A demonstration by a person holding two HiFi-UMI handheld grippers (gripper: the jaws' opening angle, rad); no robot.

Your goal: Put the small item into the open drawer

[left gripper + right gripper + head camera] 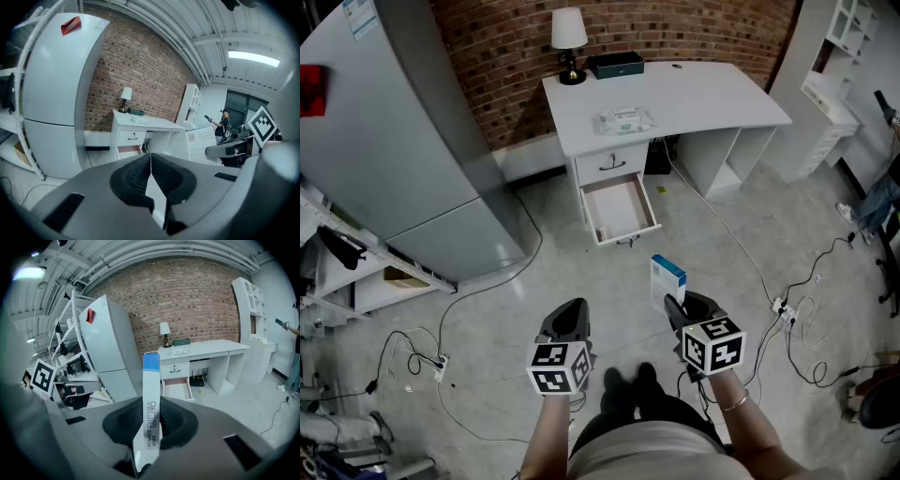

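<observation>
Your left gripper (570, 314) has its jaws pressed together on nothing. Your right gripper (677, 305) clamps the small white-and-blue box (667, 279) upright over the floor (572, 267) — well short of the open drawer (620, 208) under the white desk (694, 94) — brick wall (506, 56) behind.

The box (667, 279) is white with a blue end. The desk (712, 94) is white, the brick wall (694, 28) red-brown.
</observation>
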